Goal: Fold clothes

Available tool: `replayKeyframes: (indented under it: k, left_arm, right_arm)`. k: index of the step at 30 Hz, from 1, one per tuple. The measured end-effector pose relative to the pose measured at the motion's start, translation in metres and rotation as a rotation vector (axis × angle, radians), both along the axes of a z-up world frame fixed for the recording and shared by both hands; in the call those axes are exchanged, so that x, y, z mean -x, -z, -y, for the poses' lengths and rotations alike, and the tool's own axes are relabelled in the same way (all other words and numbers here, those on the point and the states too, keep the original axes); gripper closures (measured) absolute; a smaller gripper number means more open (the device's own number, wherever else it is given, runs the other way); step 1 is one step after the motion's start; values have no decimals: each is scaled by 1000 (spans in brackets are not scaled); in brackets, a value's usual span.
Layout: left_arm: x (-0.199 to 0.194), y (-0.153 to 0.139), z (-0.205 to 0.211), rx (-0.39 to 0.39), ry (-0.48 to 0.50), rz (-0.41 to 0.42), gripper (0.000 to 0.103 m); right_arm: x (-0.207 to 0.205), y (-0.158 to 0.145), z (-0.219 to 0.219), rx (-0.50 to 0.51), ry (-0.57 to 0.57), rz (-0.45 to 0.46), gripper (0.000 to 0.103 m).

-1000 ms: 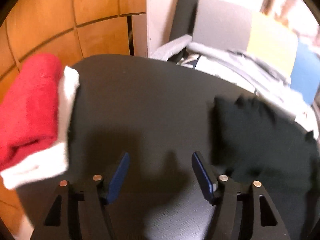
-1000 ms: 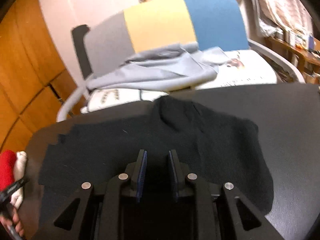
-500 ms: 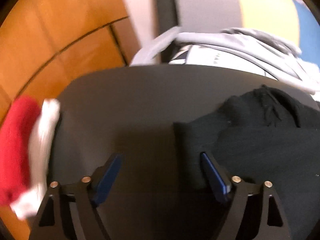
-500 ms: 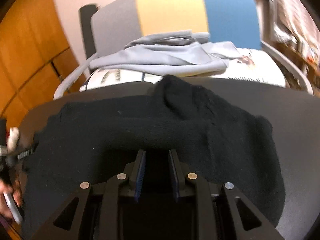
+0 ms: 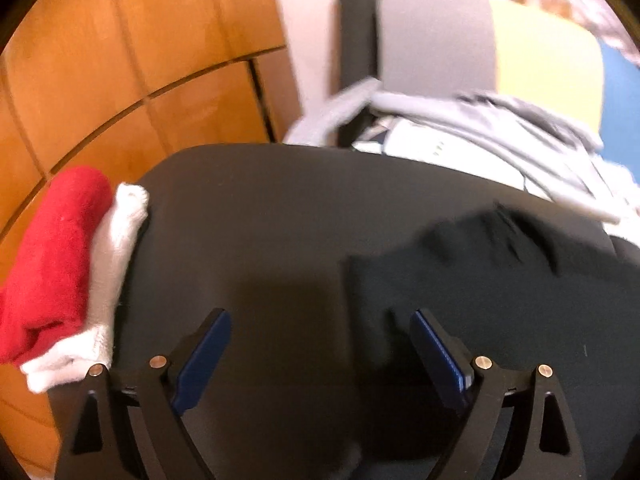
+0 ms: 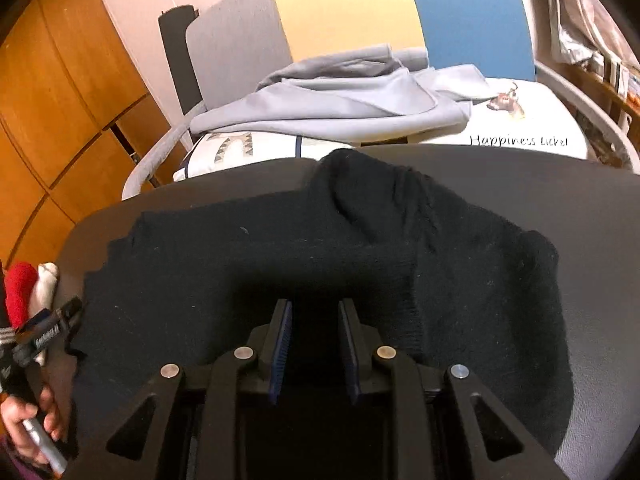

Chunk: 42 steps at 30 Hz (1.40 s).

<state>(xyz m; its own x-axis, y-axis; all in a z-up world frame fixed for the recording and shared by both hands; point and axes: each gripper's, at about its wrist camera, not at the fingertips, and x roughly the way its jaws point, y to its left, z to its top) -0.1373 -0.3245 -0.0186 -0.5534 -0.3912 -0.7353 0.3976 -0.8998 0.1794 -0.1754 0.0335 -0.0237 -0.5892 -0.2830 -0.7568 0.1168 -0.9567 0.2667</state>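
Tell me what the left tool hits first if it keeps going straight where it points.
Probably the black garment's left edge on the dark table; the opening left tool straddles that edge, nothing gripped.

black garment (image 6: 304, 256) near edge hidden behind jaws, chair (image 5: 540, 64) blurred

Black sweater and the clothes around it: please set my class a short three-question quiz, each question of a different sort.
1. True or false: the black sweater lies on the floor.
2. What lies against the red cloth? A) a white cloth B) a blue cloth C) a yellow cloth
3. Fill in: the grey garment is draped on the ____.

Key: 1 false, it lies on the table; 2 A; 3 chair.
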Motion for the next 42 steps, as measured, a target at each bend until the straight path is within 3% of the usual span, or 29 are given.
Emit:
replayKeyframes:
  k: [4, 7, 10, 17, 19, 22, 26, 30, 34, 39, 42]
  left_arm:
    - [-1, 22, -15, 85, 30, 7, 8]
    - [11, 25, -6, 59, 7, 9, 1]
    - [31, 26, 4, 32, 7, 2, 0]
    - [85, 20, -16, 223, 71, 20, 0]
    - [81, 11, -20, 253, 123, 47, 3]
    - [35, -10, -27, 185, 254, -2, 3]
    - [-46, -14, -40, 108, 376, -15, 3]
    - [-99, 11, -35, 81, 365, 70, 3]
    - [-140, 16, -8, -13, 302, 79, 3]
    - [-193, 13, 23, -117, 243, 68, 3]
    - [-218, 11, 36, -255, 285, 67, 3]
  right_arm:
    - [-5, 8, -10, 58, 54, -37, 81]
    - [1, 9, -10, 62, 70, -46, 81]
    - [17, 9, -10, 41, 81, -52, 81]
    - [46, -4, -13, 15, 105, -22, 80]
    - [46, -10, -15, 20, 105, -3, 78]
    - [-11, -20, -14, 89, -4, 29, 78]
    - [-90, -12, -8, 35, -75, 69, 78]
    - [-165, 1, -19, -30, -50, 89, 78]
    - [-218, 1, -53, -59, 95, 72, 78]
    - [-270, -8, -98, 105, 224, 75, 77]
    - [-295, 1, -115, 253, 236, 105, 76]
